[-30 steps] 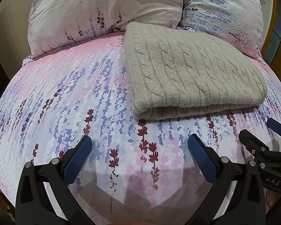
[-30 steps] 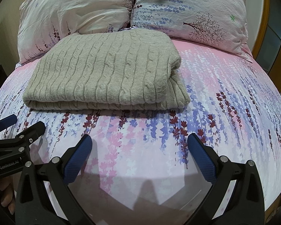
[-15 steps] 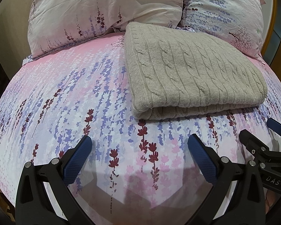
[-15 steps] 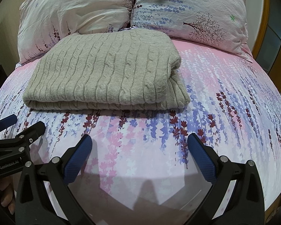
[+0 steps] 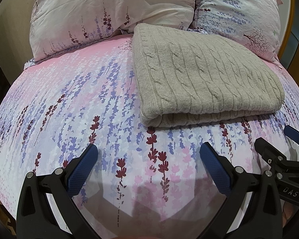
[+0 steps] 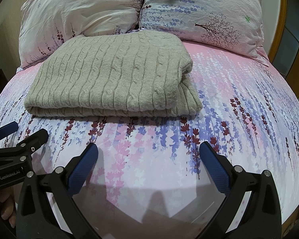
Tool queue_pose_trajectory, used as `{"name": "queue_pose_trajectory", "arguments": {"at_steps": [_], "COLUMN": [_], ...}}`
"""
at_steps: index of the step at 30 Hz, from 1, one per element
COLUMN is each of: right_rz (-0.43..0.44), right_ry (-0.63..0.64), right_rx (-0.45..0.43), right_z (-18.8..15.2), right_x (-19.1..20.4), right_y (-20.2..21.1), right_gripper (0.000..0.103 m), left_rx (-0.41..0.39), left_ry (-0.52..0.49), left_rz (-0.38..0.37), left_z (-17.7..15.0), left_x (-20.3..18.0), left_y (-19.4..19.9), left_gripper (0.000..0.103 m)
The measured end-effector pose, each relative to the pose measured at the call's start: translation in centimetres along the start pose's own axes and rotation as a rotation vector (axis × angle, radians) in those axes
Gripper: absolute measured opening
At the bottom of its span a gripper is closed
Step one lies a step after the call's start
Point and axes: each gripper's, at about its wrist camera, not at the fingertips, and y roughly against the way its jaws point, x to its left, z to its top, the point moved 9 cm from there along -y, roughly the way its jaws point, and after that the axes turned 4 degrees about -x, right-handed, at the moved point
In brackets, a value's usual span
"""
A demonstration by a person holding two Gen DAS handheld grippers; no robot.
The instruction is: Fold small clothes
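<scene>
The left gripper (image 5: 148,152) is seen with its two blue-padded fingers (image 5: 82,169) spread wide, and nothing is held between them. Only the flowered bedsheet (image 5: 69,103) is seen in the gap, and whether the fingertips touch it cannot be told. Ahead of the fingers and somewhat toward the right one, a folded grey cable-knit sweater (image 5: 201,75) is laid flat on the sheet, its rounded fold edge turned toward the fingertips and kept apart from them. Beyond the sweater, two pillows (image 5: 109,16) in the same flowered cloth are propped side by side, and the far edge of the sweater is set just beside them. To the outside of the right finger, the right gripper (image 5: 279,145) is seen from the side.

The right gripper (image 6: 148,152) is likewise held with its blue-padded fingers (image 6: 214,169) wide apart and with nothing between them but the bedsheet (image 6: 239,109). The sweater (image 6: 113,77) is found ahead and toward the left finger, well short of contact, with its stacked layers shown at the corner nearer the right finger. The pillows (image 6: 199,10) are seen behind it. Outside the left finger, the left gripper (image 6: 16,133) is seen from the side, and part of a hand (image 6: 7,209) is glimpsed below it.
</scene>
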Motion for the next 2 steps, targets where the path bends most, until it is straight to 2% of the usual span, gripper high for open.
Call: {"name": "queue_pose_trajectory", "arguments": {"at_steps": [2], "right_rz": [0.0], "right_ry": [0.0], "right_rx": [0.0], "right_z": [-0.01], "right_x": [0.01], "right_y": [0.0], "right_gripper": [0.101], "left_rx": [0.0], "left_ry": [0.0], "left_rz": [0.0], "left_z": [-0.01], "left_x": [0.0], "left_y": [0.01], "left_gripper": [0.102]}}
